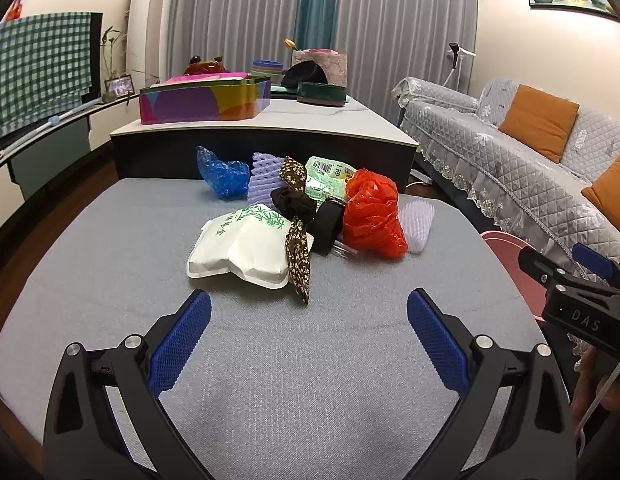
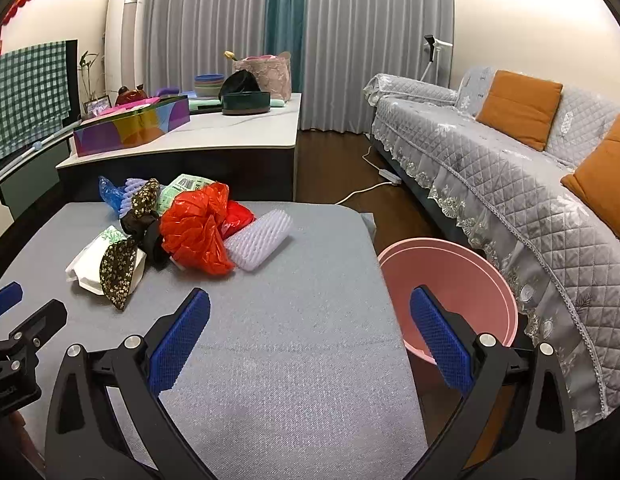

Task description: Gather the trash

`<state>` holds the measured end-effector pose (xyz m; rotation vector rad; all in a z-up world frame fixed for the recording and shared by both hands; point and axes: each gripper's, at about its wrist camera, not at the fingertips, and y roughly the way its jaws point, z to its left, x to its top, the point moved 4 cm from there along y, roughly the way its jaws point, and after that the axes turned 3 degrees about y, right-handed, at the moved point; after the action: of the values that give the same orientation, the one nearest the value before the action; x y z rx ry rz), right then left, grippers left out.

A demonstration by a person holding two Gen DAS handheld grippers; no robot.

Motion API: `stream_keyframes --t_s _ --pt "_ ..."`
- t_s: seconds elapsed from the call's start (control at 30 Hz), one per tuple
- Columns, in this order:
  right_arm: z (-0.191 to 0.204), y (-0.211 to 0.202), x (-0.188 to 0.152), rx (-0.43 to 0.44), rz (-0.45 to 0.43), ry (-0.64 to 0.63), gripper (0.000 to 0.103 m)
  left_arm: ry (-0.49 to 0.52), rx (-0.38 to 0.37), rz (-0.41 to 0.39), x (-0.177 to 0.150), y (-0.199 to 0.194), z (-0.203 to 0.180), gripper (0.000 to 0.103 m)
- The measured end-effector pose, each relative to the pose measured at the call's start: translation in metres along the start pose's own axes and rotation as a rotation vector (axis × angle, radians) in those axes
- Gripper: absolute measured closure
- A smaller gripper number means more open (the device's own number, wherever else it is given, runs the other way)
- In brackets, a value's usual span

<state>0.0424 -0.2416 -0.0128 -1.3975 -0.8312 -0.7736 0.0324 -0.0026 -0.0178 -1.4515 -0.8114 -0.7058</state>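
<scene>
Centre frame on a grey-covered table (image 1: 310,360), heaped trash (image 1: 310,216) led by a red plastic bag (image 1: 370,212), left gripper (image 1: 309,312) and right gripper (image 2: 310,312) both spread wide and empty, pink bin (image 2: 450,280) lower right beside the table.

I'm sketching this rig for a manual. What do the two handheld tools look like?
Both match: the left tool and right tool have black, angular two-arm frames with silver bolts, and each finger carries a blue pad with a fine grid texture. The right tool's black body shows white "DAS" lettering.
</scene>
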Motion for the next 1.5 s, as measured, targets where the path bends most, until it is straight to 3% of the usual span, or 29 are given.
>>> stream_keyframes --t_s 0.27,1.5 --pt "0.0019 -0.0015 0.0005 -0.005 -0.006 -0.013 0.009 0.003 -0.007 -0.007 0.001 -0.0006 -0.0014 0.008" --pt "0.004 -0.0061 0.0019 -0.011 -0.02 -0.026 0.009 0.003 -0.006 -0.021 0.004 -0.0027 -0.0026 0.008"
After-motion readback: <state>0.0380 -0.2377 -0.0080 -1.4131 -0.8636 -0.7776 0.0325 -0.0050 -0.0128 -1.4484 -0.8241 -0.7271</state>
